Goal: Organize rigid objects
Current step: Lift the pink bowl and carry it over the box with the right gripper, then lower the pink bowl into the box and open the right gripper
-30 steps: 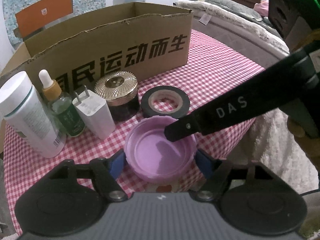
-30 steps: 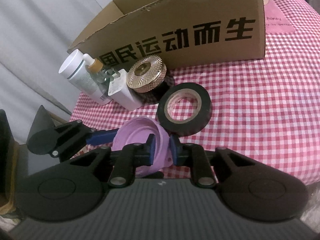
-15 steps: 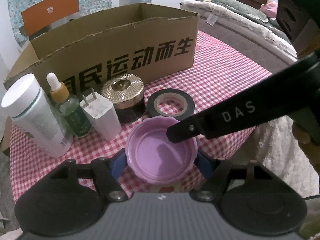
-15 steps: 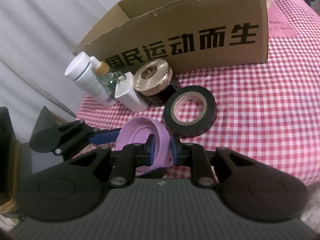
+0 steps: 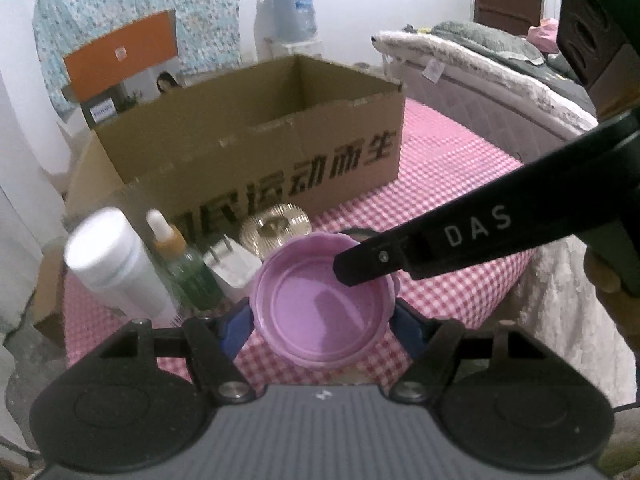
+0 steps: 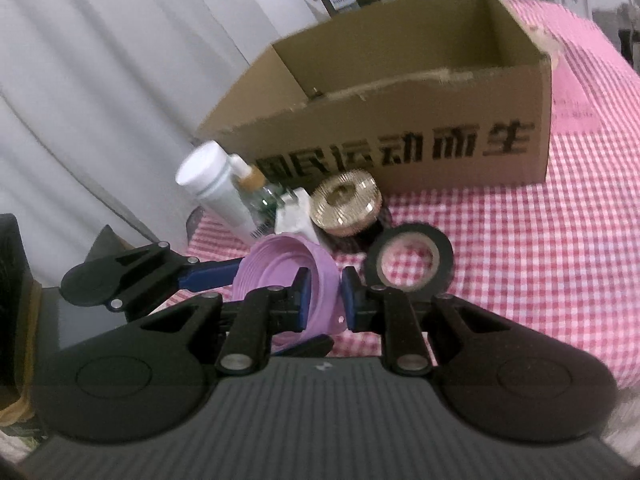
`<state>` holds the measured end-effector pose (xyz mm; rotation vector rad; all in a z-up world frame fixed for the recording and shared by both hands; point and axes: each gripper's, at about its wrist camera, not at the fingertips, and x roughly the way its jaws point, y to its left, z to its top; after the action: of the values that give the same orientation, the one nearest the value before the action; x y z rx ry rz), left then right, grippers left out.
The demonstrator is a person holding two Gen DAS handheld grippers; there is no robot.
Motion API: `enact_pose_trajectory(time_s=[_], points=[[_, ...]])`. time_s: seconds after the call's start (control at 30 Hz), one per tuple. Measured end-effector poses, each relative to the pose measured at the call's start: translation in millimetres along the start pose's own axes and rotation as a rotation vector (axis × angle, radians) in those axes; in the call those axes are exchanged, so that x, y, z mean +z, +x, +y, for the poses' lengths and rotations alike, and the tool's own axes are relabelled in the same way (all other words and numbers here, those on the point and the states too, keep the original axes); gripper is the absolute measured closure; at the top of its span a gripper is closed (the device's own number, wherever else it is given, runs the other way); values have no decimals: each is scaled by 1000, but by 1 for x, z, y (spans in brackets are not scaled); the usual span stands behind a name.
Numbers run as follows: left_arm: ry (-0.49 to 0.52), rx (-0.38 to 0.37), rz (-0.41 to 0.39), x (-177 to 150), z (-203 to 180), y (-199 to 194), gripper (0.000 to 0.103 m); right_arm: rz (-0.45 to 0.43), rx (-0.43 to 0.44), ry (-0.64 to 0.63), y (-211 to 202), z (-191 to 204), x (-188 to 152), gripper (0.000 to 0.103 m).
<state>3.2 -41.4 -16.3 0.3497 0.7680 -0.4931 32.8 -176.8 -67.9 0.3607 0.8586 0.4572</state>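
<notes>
A purple plastic lid (image 5: 320,304) hangs hollow side up above the red-checked tablecloth (image 5: 460,184). My left gripper (image 5: 322,320) is shut on it, blue pads pressing its two opposite sides. My right gripper (image 6: 325,296) is shut on the lid's (image 6: 280,268) near rim; in the left wrist view its black finger (image 5: 400,256) reaches over the lid from the right. An open cardboard box (image 5: 248,160) stands behind, its inside bare where it shows.
In front of the box (image 6: 400,120) stand a white bottle (image 6: 212,184), a dropper bottle (image 5: 180,256), a white plug (image 5: 232,264), a gold-capped jar (image 6: 346,204) and a black tape roll (image 6: 408,258). A bed (image 5: 500,64) lies right of the table, a curtain (image 6: 100,80) left.
Both grippers have risen with the purple lid held between them. It now covers part of the jar and tape in the left wrist view, and the box's inside has come into sight.
</notes>
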Motion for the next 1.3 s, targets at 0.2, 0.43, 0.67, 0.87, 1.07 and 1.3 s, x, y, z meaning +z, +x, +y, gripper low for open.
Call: enact_pose_trajectory(time_s=[0.2,0.43,0.67,0.87,1.07,1.3], points=[[7,37,-80,23,10,-27,29,-73,23,-47,-22,18,22,87],[56,86,-173,68,32,-52,29,-170,39,-151,-44,45,71,87],[85,102,-164,117,61,-42,29,-164,68,-180,-39,46,137,87],[32,54,-26,151,98,4,29,-54,97,-115,7,26,196,87],[-30,-7,153,161,131,62,29,116,104,-19,72,0,227,87],[-108,-71,347,154,156,124,29,310,93,62,137,-24,224,87]])
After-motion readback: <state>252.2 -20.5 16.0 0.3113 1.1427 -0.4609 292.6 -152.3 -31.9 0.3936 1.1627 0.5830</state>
